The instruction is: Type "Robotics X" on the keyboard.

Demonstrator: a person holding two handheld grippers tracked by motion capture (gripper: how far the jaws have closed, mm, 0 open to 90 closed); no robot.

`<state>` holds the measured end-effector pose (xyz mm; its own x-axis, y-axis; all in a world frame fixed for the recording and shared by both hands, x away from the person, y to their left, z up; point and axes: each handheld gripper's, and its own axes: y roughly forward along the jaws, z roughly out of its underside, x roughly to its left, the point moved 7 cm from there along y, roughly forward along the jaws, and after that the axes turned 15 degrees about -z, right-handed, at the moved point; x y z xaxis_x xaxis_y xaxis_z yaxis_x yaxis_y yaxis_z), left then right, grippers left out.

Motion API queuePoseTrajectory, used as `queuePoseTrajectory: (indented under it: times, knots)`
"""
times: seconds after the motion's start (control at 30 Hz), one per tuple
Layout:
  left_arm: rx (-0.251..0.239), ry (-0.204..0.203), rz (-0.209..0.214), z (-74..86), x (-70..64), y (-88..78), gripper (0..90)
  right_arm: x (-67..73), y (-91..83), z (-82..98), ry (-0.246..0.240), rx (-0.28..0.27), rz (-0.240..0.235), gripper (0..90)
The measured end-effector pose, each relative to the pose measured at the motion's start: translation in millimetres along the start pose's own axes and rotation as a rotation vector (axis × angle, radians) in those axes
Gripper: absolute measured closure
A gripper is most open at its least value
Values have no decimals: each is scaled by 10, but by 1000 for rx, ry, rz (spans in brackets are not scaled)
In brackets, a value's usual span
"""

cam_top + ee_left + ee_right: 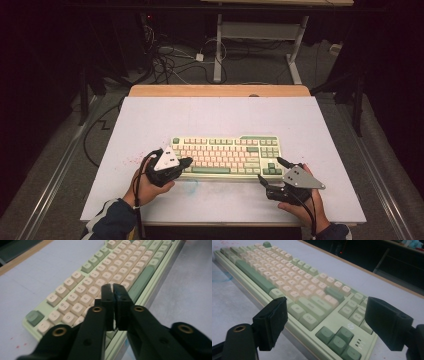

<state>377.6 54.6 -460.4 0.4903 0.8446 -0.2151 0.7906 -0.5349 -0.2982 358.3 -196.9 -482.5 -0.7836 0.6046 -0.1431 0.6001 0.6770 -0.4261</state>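
A pale green keyboard (pixel 225 152) with cream and green keys lies flat in the middle of the white tabletop (pixel 215 115). My left gripper (pixel 187 161) is at the keyboard's left front corner, and in the left gripper view its jaws (pixel 113 290) are pressed together with nothing between them, hovering over the lower left keys (pixel 75 287). My right gripper (pixel 270 169) sits at the keyboard's right front corner. Its jaws (pixel 325 312) stand wide apart and frame the arrow keys and right-hand keys (pixel 287 277) without touching them.
A faint blue smudge (pixel 190 186) marks the table just in front of the keyboard, and red specks (pixel 132 160) lie to its left. A wooden strip (pixel 220 90) edges the far side. Cables (pixel 170 60) and a desk frame (pixel 218 50) stand on the floor beyond.
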Motion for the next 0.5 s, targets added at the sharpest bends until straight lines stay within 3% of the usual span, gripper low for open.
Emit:
queuePoseTrajectory:
  times: [0.13,0.3,0.5]
  knots:
    - [22,-1,3,-20,-123,166,872,28,39,29,-1,16,-14,194]
    - [51,26,16,35,-290,331,872,53,59,43,-12,31,-22,194]
    - [91,56,9,146,-371,498,872,56,64,49,-15,35,-27,194]
